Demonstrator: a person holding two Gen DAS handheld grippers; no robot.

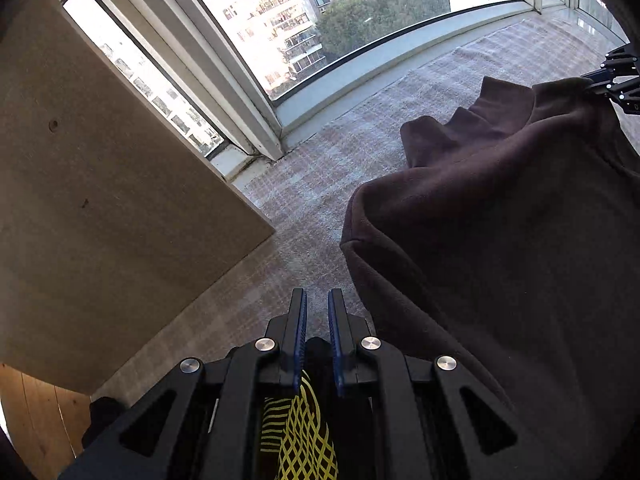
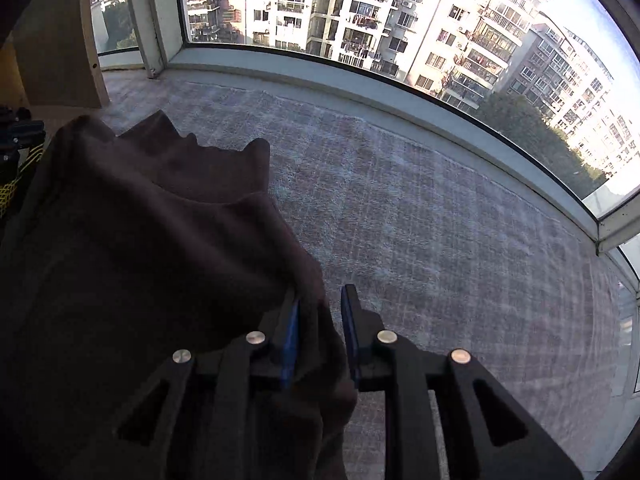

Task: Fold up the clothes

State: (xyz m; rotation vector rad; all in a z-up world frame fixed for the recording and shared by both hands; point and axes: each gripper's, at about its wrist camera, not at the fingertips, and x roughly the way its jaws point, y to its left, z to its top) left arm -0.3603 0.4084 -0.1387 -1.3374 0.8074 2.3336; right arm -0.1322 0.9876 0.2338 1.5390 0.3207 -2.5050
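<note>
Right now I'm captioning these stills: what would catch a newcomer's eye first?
A dark brown garment bunched on the pale carpet fills the middle, one fold between the right gripper's parted blue pads. Behind it, curved windows show sunlit apartment blocks.

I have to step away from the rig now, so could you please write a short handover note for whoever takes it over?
Left gripper: jaws a narrow gap apart, nothing between the pads, just beside the garment's edge.
Right gripper: jaws parted, a fold of cloth between them, the right pad clear of it, so no firm grip.
Brown garment: bunched and rumpled between both grippers, over the checked rug by the window.
Done: no neat fold visible.
Left: regrip, spread it flat, fold.
</note>
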